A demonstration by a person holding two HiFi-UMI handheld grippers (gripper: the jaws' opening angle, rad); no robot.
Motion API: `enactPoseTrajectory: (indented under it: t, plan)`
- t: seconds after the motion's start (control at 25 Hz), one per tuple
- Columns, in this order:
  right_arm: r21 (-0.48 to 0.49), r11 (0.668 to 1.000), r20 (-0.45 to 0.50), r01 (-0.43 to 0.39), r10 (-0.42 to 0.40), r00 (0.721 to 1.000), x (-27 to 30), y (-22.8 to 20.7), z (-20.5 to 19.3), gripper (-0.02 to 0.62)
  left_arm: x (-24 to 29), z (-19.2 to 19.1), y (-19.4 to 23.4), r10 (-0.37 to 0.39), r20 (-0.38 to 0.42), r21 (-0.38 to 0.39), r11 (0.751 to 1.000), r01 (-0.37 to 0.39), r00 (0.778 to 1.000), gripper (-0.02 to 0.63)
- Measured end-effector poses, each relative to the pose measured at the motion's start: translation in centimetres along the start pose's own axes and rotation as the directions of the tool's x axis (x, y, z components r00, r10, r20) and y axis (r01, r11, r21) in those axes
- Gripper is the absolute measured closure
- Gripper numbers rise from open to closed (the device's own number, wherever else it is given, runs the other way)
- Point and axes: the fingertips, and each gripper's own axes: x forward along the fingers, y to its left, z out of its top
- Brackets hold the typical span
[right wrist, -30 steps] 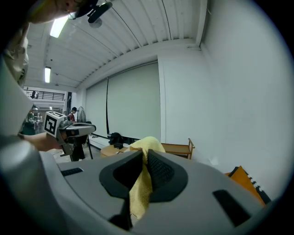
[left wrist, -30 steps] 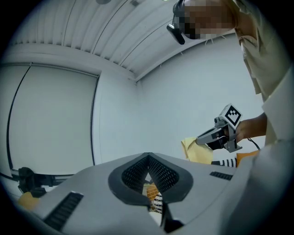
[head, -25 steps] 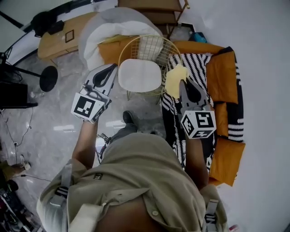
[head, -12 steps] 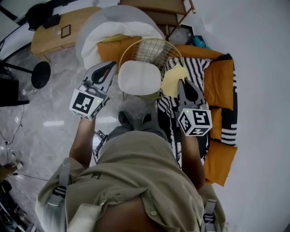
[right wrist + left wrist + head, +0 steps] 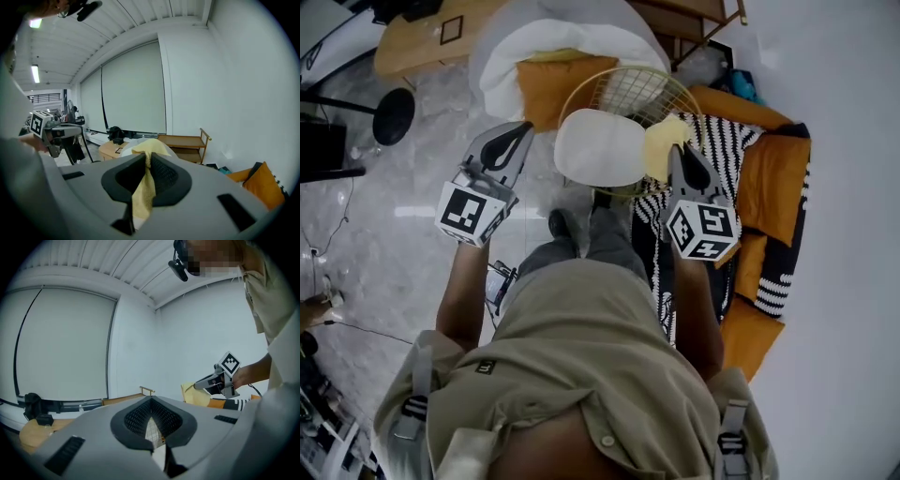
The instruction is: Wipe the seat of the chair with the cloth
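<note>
Yellow cloth (image 5: pixel 662 150) hangs clamped in the right tool (image 5: pixel 677 156), which is held forward at the right edge of the white seat (image 5: pixel 598 148) of the wire-backed chair (image 5: pixel 623 89). The left tool (image 5: pixel 521 131) hovers off the seat's left side, arm outstretched, jaws together on nothing. Each tool's cube (image 5: pixel 701 231) bears black-and-white square markers; no readable writing shows.

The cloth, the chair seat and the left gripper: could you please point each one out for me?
cloth (image 5: pixel 661 150), head view, middle of the yellow fabric.
chair seat (image 5: pixel 600 148), head view, centre of the white pad.
left gripper (image 5: pixel 523 131), head view, between its fingertips.
</note>
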Motion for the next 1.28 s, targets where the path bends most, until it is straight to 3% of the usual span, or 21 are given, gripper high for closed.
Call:
enactPoseTrajectory:
  t: [0.2, 0.36, 0.72, 0.88, 1.04, 1.28]
  plan:
    - [0.024, 0.999, -0.044, -0.037, 0.038, 0.998, 5.5, -1.9, -1.8, 0.551, 2.0, -1.3, 1.0, 0.038, -0.058, -0.006, 0.999, -0.039, 0.998, 0.589]
    - [0.035, 0.998, -0.098, -0.053, 0.056, 0.994, 10.8, -3.1, -4.5, 0.551, 2.8, -4.4, 2.4, 0.075, -0.163, -0.025, 0.997, -0.080, 0.984, 0.589]
    - [0.004, 0.995, -0.220, -0.100, 0.098, 0.971, 23.6, -4.1, -15.4, 0.551, 5.7, -12.5, 4.5, 0.109, -0.284, -0.008, 0.993, -0.116, 0.953, 0.589]
    - [0.015, 0.991, -0.297, -0.131, 0.130, 0.946, 28.7, -3.0, -23.2, 0.551, 6.4, -16.3, 5.1, 0.111, -0.333, -0.013, 0.992, -0.123, 0.936, 0.588]
    - [0.092, 0.987, -0.360, -0.135, 0.159, 0.919, 34.8, -1.0, -30.7, 0.551, 6.7, -20.2, 6.6, 0.118, -0.371, -0.009, 0.991, -0.130, 0.921, 0.589]
    - [0.166, 0.965, -0.475, -0.203, 0.258, 0.841, 39.7, 5.5, -38.8, 0.551, 5.4, -25.6, 7.5, 0.114, -0.433, -0.083, 0.983, -0.165, 0.894, 0.589]
